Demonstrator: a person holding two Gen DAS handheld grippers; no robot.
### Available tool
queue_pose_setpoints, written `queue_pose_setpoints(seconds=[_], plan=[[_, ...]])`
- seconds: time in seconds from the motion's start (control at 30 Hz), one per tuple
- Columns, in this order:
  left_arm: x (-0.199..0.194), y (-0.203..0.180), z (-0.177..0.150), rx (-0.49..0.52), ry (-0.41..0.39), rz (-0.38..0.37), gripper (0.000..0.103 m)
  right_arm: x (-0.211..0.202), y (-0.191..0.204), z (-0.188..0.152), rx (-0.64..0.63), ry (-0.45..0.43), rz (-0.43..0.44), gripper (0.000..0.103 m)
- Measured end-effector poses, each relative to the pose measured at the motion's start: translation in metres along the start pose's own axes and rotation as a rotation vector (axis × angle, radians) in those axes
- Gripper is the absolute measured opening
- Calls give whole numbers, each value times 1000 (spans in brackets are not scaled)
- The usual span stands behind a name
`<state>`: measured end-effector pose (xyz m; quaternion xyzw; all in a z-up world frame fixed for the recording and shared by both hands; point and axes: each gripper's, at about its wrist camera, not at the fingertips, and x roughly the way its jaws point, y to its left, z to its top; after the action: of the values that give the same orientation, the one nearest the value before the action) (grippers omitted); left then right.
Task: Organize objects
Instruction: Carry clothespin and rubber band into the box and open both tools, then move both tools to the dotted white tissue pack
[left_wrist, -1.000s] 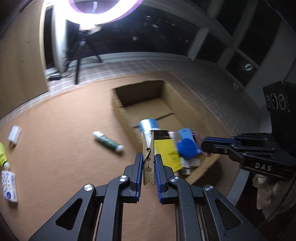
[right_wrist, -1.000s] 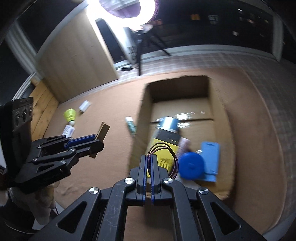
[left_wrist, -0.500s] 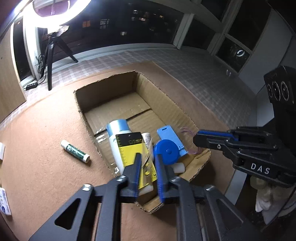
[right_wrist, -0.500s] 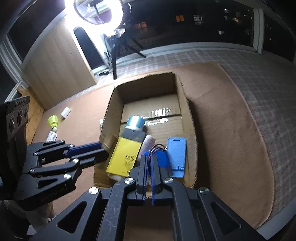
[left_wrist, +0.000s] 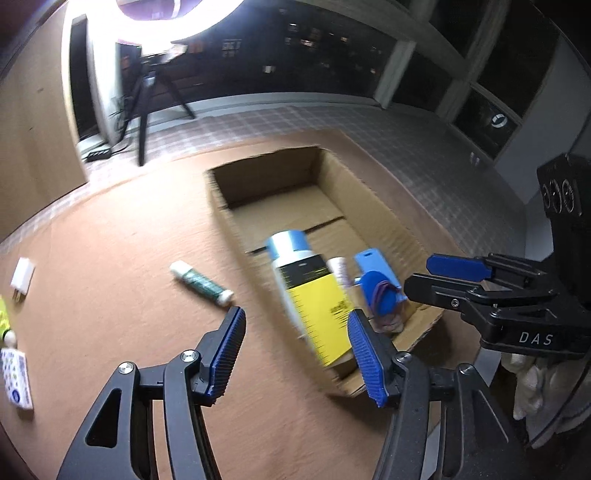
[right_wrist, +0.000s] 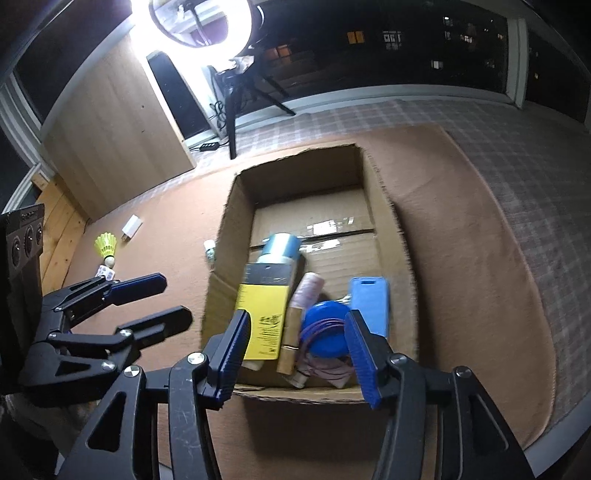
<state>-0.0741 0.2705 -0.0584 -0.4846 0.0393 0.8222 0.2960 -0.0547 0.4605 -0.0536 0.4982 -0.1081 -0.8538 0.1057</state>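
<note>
we see an open cardboard box (right_wrist: 373, 206) on the brown mat. inside it lie a blue-capped bottle (right_wrist: 271, 273) with a yellow label, a wooden clothespin (right_wrist: 290, 338) beside it, a round blue case (right_wrist: 325, 326) with a purple hair tie (right_wrist: 323, 354) draped over it, and a flat blue tag (right_wrist: 369, 302). outside on the mat lie a green-and-white tube (left_wrist: 201, 283), a yellow shuttlecock (right_wrist: 106, 246), and a white plug (right_wrist: 132, 228).

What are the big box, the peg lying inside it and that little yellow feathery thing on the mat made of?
The box looks like plain corrugated cardboard: matte brown, with a ragged torn rim and fluting lines on the wall. The clothespin seems bare, unpainted wood, pale tan, with a thin metal spring band. The shuttlecock has a bright yellow skirt, probably plastic or nylon, and a pale rounded tip, maybe cork or foam; too small to tell.
</note>
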Motion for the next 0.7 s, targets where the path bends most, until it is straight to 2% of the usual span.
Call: queue_pose_setpoints(seconds=[0.17,0.53,0.7], plan=[[-24,48,-14,-75,-22,48,67,11,22,2,-6,7,59,53],[-80,175,-59,-292,-57,154,75,46,95,0,-102,15,63,54],[-100,224,-82,-341,-56,200,77,63,132,1,-127,6,117,54]])
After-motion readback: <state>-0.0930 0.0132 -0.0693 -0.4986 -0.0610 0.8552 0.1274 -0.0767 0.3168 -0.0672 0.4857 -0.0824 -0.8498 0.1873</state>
